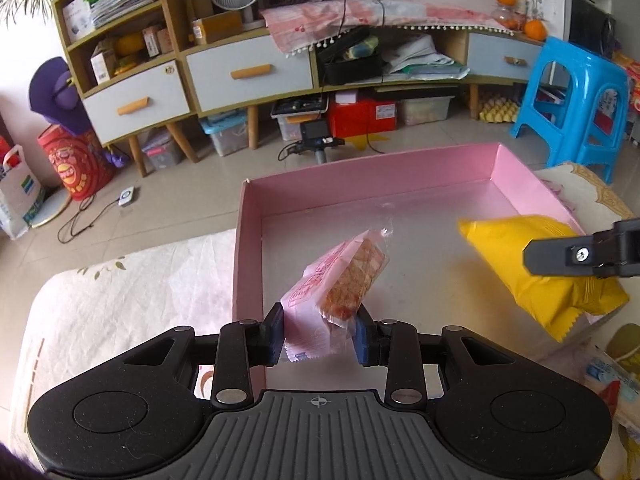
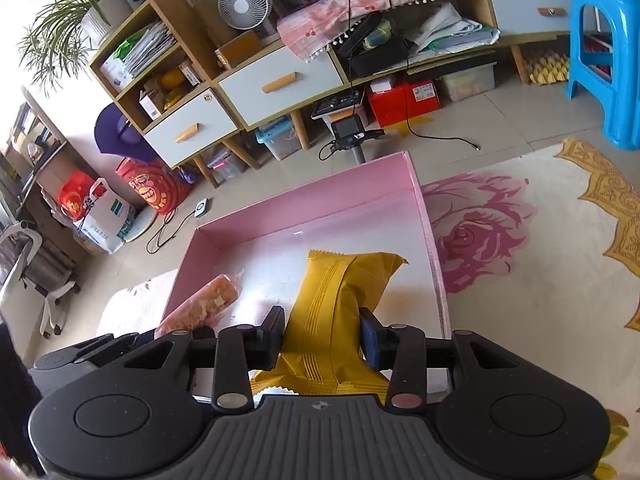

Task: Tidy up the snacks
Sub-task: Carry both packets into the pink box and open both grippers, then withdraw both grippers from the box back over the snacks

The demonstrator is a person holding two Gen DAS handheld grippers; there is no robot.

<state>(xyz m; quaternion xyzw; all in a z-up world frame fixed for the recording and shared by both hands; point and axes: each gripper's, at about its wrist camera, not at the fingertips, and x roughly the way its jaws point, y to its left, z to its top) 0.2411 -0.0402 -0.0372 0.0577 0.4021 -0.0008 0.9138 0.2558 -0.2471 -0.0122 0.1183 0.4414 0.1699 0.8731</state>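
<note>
**A:** Both hands are loaded. The left gripper (image 1: 319,330) has its fingers pinched on the tail of the pink wrapped cake (image 1: 340,280), which sticks up and forward over the near-left corner of the pink box (image 1: 248,248). The right gripper (image 2: 323,334) is clamped across the middle of the yellow packet (image 2: 340,300), held above the box floor toward its right wall.

**B:** So what makes the drop go well?

**A:** My judgement: lower each one until it nearly lies on the floor of the box, then let the fingers part. The cake is held only by its crimped end, so it will likely swing and flop; tipping it flat first should stop it tumbling over the wall. The packet is puffy and light, so I'd set it along the right wall and leave the middle free.

**B:** Anything in the way?

**A:** The box looks bare inside, so nothing blocks the landing. The two grippers are near each other, though; staggering the releases avoids a bump. The box sits on a flowered cloth (image 2: 520,240) at the table's far edge, and beyond that edge is floor, with a blue stool (image 1: 576,100) and a cabinet (image 1: 248,72) well apart.
</note>
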